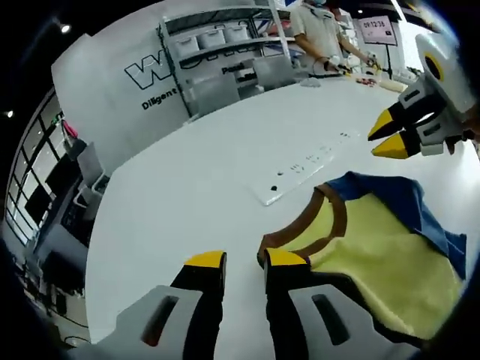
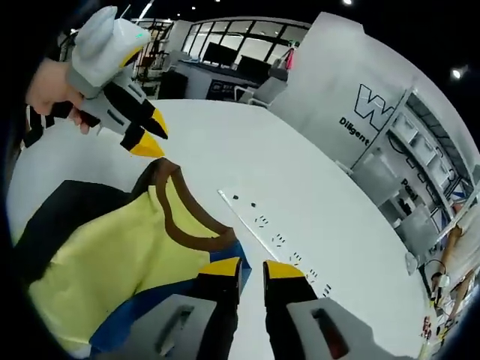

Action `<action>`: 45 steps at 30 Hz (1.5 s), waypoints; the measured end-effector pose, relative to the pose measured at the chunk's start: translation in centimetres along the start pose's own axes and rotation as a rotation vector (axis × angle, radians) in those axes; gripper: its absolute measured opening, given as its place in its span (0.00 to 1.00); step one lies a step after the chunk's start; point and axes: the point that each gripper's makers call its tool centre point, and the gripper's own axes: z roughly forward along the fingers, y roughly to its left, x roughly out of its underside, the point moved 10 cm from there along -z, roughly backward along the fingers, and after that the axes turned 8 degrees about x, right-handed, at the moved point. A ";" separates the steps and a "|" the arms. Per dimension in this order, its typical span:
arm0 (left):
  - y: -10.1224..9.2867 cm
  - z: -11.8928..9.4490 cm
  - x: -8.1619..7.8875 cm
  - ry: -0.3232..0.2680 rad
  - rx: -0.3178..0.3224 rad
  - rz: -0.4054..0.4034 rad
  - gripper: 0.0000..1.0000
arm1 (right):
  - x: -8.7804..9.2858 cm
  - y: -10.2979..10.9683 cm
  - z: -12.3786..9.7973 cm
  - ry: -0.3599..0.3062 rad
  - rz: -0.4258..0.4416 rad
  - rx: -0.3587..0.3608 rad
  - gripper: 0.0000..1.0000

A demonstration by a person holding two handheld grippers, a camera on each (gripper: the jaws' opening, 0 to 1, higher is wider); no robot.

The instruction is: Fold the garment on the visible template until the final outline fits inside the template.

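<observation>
The garment [image 1: 379,255], a yellow top with brown neck trim and blue panels, lies rumpled on the white table [image 1: 195,187] just beside the clear template sheet [image 1: 300,169]; it looks light, limp and soft, best pinched at collar or hem. The left gripper [image 1: 244,262] hovers at the collar with jaws apart, and the right gripper [image 2: 251,268] is parted too, empty over the blue edge.

Bare white table [image 1: 187,180] lies open beyond the yellow garment [image 1: 375,255] and clear template [image 1: 300,171].
</observation>
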 end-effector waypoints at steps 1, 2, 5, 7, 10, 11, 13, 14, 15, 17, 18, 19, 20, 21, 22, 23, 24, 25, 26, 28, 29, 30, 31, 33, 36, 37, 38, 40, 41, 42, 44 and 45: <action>0.0 -0.1 0.1 0.002 0.013 -0.002 0.15 | 0.1 0.0 -0.2 -0.009 0.022 -0.006 0.05; -0.1 -0.3 0.2 -0.004 0.021 -0.005 0.14 | 0.2 0.0 -0.2 -0.011 0.040 -0.010 0.05; -0.3 -0.7 0.6 -0.019 0.058 -0.030 0.12 | 0.5 0.1 -0.8 -0.024 0.078 -0.016 0.03; -0.5 -0.9 0.8 -0.019 0.098 -0.070 0.11 | 0.9 0.3 -1.2 -0.032 0.130 -0.021 0.03; -0.7 -1.4 1.1 -0.029 0.101 -0.070 0.10 | 1.5 0.4 -2.0 -0.044 0.144 -0.016 0.03; -1.0 -1.6 1.2 -0.042 0.113 -0.056 0.10 | 1.8 0.5 -2.5 -0.053 0.155 -0.015 0.02; -1.4 -1.9 1.3 -0.045 0.121 -0.042 0.09 | 2.1 0.4 -2.8 -0.061 0.167 -0.013 0.02; -1.6 -2.0 1.4 -0.046 0.127 -0.031 0.08 | 2.2 0.5 -3.1 -0.068 0.169 -0.012 0.01; -1.8 -2.2 1.4 -0.047 0.132 -0.026 0.08 | 2.3 0.6 -3.3 -0.076 0.172 -0.012 0.01; -2.2 -2.5 1.5 -0.067 0.146 -0.036 0.08 | 2.6 0.7 -3.8 -0.085 0.173 -0.010 0.01; -2.5 -2.6 1.6 -0.071 0.153 -0.036 0.08 | 2.7 0.8 -4.0 -0.087 0.172 -0.009 0.01; -2.5 -2.7 1.6 -0.069 0.155 -0.039 0.08 | 2.7 0.8 -4.2 -0.085 0.172 -0.006 0.00; -2.6 -2.8 1.6 -0.068 0.157 -0.041 0.07 | 2.6 1.0 -4.7 -0.096 0.182 0.001 0.00; -2.8 -3.0 1.6 -0.072 0.163 -0.044 0.07 | 2.6 1.1 -4.9 -0.100 0.189 0.002 0.00; -2.9 -3.1 1.5 -0.085 0.168 -0.035 0.07 | 2.7 1.1 -5.2 -0.120 0.204 0.002 0.00; -3.0 -3.3 1.6 -0.093 0.172 -0.027 0.07 | 2.7 1.2 -5.2 -0.123 0.204 0.001 0.00; -3.3 -3.6 1.7 -0.090 0.177 -0.027 0.07 | 2.9 1.3 -5.5 -0.127 0.207 0.005 0.00; -3.4 -3.7 1.8 -0.087 0.183 -0.025 0.07 | 3.0 1.4 -5.6 -0.127 0.207 0.004 0.00; -3.4 -3.9 1.9 -0.089 0.184 -0.022 0.07 | 3.1 1.5 -5.8 -0.124 0.208 0.003 0.00; -3.6 -4.7 2.2 -0.103 0.181 -0.006 0.07 | 3.4 1.8 -6.5 -0.131 0.224 0.006 0.00; -3.8 -5.1 2.4 -0.105 0.184 -0.013 0.07 | 3.3 1.9 -7.0 -0.150 0.226 0.030 0.00; -3.9 -5.3 2.4 -0.108 0.188 -0.023 0.07 | 3.3 2.0 -7.2 -0.158 0.228 0.038 0.00; -4.0 -5.6 2.5 -0.111 0.193 -0.033 0.06 | 3.3 2.0 -7.3 -0.166 0.231 0.045 0.00; -4.3 -6.1 2.6 -0.127 0.198 -0.041 0.06 | 3.4 2.2 -7.7 -0.180 0.243 0.043 0.00; -4.6 -6.8 2.8 -0.142 0.203 -0.044 0.06 | 3.6 2.6 -8.1 -0.173 0.256 0.041 0.00; -4.8 -7.1 2.9 -0.132 0.204 -0.013 0.05 | 3.7 2.8 -8.3 -0.171 0.266 0.044 0.00; -4.9 -7.3 2.9 -0.122 0.204 0.017 0.05 | 3.8 2.9 -8.5 -0.169 0.277 0.047 0.00; -5.6 -8.0 3.0 -0.136 0.225 0.012 0.05 | 4.1 3.2 -9.2 -0.193 0.358 0.063 0.00; -6.0 -8.3 3.1 -0.144 0.235 0.012 0.06 | 4.2 3.3 -9.4 -0.186 0.348 0.062 0.00; -6.2 -8.5 3.1 -0.147 0.238 0.018 0.06 | 4.3 3.6 -9.8 -0.193 0.341 0.062 0.00; -6.6 -8.8 3.4 -0.149 0.242 0.010 0.06 | 4.6 3.9 -10.3 -0.194 0.355 0.062 0.00; -6.9 -9.0 3.5 -0.152 0.246 0.002 0.06 | 4.7 4.1 -10.5 -0.193 0.356 0.063 0.00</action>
